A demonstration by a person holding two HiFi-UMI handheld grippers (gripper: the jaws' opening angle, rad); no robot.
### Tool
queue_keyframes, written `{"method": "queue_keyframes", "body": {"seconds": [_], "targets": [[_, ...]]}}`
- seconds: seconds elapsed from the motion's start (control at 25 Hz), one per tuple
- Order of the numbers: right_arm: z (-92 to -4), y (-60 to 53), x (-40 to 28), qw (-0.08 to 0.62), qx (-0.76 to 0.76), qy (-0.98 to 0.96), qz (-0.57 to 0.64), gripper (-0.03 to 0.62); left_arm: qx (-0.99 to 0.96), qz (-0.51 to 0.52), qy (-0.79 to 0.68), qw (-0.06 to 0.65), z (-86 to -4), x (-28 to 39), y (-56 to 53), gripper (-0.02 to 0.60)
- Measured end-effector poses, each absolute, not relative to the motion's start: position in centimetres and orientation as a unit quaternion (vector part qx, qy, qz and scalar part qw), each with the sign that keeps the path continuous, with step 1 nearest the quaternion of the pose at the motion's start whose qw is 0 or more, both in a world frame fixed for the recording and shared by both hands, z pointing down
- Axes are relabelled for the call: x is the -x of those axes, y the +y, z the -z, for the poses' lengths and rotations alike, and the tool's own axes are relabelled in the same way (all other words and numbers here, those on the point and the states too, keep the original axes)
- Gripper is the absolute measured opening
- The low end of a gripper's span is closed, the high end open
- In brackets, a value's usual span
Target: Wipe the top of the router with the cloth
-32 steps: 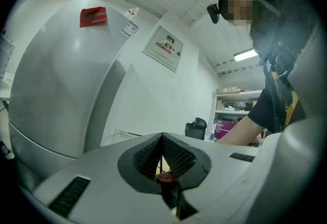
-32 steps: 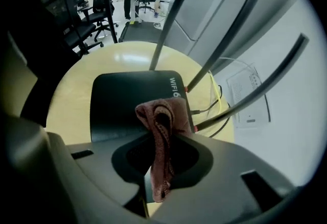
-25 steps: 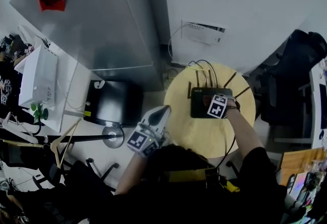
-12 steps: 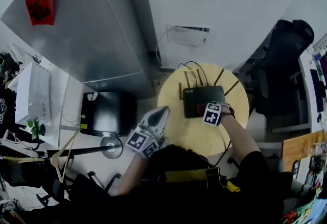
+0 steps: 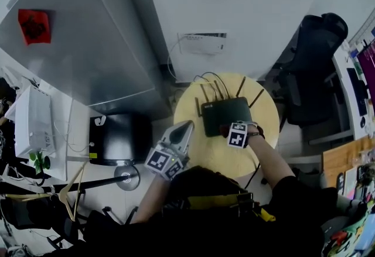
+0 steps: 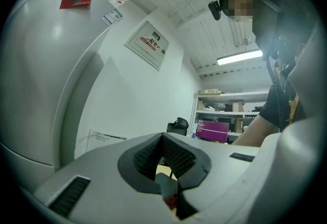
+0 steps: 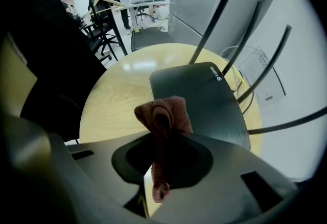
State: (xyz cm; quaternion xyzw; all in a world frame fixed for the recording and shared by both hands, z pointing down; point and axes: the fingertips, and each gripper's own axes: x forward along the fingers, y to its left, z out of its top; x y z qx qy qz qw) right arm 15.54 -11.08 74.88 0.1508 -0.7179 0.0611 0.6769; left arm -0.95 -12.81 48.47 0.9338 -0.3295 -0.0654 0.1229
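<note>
**Cloth (image 7: 166,118) at router (image 5: 224,115) near edge, pinched in right gripper (image 7: 162,164)**

The router is black with its antennas up. It sits centre-right in the head view on the round yellow table (image 5: 266,103). In my right gripper view its top fills the middle of the frame. The brown-red cloth is bunched and clamped between my right gripper's jaws. Its folded end is over the router's near edge; I cannot tell whether it touches. My left gripper (image 5: 183,132) is at the table's left edge, jaws together at the tips, holding nothing. A grey fridge (image 5: 88,45) is upper left and a black chair (image 5: 310,68) upper right. A white wall box (image 5: 202,43) is above the table.
</note>
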Motion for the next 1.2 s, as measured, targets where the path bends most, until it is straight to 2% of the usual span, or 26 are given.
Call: {"method": "queue_keyframes", "body": {"seconds": [0.36,0.72,1.0,1.2], "targets": [[-74.8,-9.8,-15.6,0.667,-0.145,-0.727,-0.076,0.061,-0.935,0.067,-0.324,0.129,-48.4,-0.5,-13.7,-0.006],[-75.6,-7.0,-16.6,0.641,-0.062,-0.757,-0.108,0.060,-0.933,0.073,-0.325,0.139,-48.1,-1.7,-14.5,-0.006],[-69.8,-16.6,-18.0,0.590,-0.215,-0.776,0.062,0.060,-0.925,0.074,-0.344,0.142,-48.9,-0.5,-15.0,-0.005],[-68.1,-23.1,-18.8,0.628,-0.305,-0.678,0.229,0.060,-0.917,0.068,-0.368,0.137,-49.1,1.0,-14.9,-0.005]]}}
